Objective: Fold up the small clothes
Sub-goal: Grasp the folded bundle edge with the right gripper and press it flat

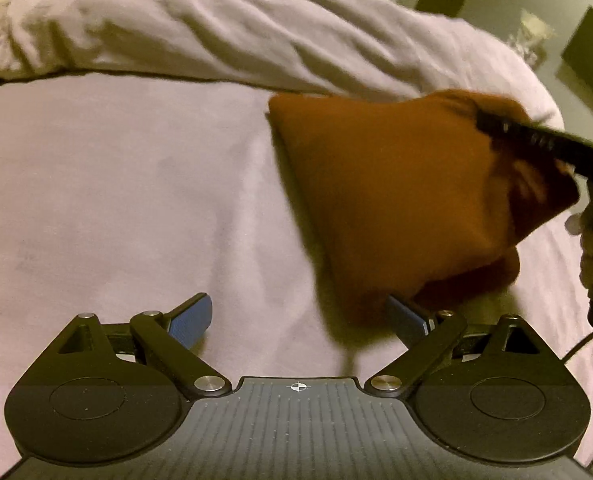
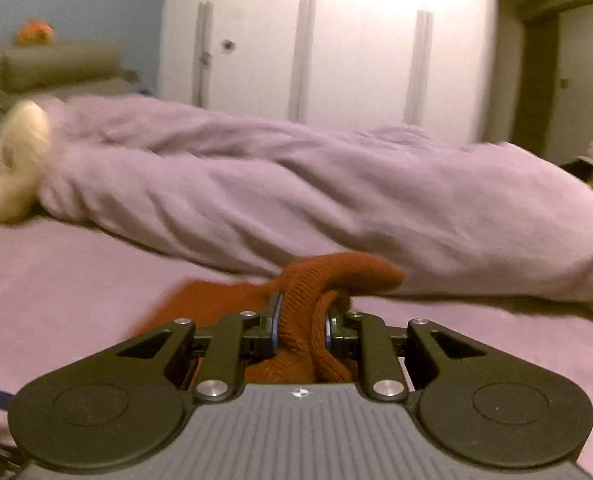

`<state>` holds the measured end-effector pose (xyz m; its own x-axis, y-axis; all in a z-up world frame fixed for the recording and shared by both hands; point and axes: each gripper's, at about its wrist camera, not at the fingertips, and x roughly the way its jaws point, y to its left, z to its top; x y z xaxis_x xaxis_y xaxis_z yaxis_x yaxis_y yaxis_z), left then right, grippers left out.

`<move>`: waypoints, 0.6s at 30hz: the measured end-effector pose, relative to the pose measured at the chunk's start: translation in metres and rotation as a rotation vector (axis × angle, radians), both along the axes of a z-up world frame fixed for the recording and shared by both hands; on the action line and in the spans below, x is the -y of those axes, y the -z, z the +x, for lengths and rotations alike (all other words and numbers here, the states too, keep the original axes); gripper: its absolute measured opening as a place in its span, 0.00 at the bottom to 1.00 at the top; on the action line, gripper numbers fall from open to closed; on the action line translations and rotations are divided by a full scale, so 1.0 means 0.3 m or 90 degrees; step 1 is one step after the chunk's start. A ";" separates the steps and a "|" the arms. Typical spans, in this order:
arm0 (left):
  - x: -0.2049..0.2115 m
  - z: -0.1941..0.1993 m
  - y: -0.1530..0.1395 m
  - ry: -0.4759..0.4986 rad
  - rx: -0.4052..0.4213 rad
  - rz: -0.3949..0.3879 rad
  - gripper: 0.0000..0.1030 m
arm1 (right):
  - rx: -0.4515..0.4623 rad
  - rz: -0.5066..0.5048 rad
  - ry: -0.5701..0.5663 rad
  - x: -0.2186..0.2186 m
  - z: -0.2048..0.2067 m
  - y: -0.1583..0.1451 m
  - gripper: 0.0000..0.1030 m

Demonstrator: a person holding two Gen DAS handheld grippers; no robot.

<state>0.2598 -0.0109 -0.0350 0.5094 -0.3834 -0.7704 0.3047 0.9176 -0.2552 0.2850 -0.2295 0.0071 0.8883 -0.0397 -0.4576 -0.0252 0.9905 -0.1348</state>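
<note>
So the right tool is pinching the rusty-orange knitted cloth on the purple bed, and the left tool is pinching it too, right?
Not quite. The left tool is open, its blue pads wide apart and pressing nothing, as the left wrist view shows. The right tool does pinch the rusty-orange knitted cloth over the purple bed.
</note>
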 end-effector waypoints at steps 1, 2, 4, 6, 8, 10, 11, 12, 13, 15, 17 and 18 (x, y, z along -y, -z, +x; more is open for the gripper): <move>0.023 0.002 0.012 0.007 -0.007 0.006 0.94 | -0.013 -0.017 0.016 0.022 0.000 0.031 0.18; 0.040 0.005 0.021 0.013 -0.016 0.008 0.94 | -0.034 -0.016 0.027 0.049 0.003 0.068 0.19; 0.074 -0.003 0.027 0.020 -0.017 0.020 0.94 | -0.089 0.026 0.043 0.115 0.013 0.140 0.26; 0.087 -0.012 0.019 0.033 -0.008 0.023 0.94 | -0.079 0.098 0.071 0.175 -0.020 0.160 0.32; 0.088 -0.023 0.011 0.034 -0.009 0.020 0.94 | -0.049 0.180 0.099 0.232 -0.091 0.139 0.40; 0.081 -0.026 0.001 0.025 -0.007 0.013 0.94 | -0.020 0.250 0.114 0.272 -0.177 0.124 0.49; 0.081 -0.030 -0.004 0.022 -0.006 0.010 0.94 | -0.009 0.278 0.125 0.283 -0.227 0.124 0.51; 0.085 -0.028 -0.007 0.021 -0.005 0.007 0.94 | -0.005 0.299 0.132 0.295 -0.270 0.135 0.51; 0.092 -0.026 -0.008 0.020 -0.005 0.007 0.94 | -0.008 0.324 0.137 0.301 -0.300 0.146 0.52; 0.114 -0.030 -0.006 0.016 -0.006 0.018 0.94 | -0.026 0.392 0.143 0.316 -0.357 0.179 0.51; 0.135 -0.017 0.002 0.012 -0.010 0.022 0.94 | -0.051 0.468 0.145 0.327 -0.378 0.224 0.52; 0.146 -0.009 0.010 0.004 -0.011 0.028 0.94 | -0.059 0.507 0.142 0.330 -0.385 0.246 0.52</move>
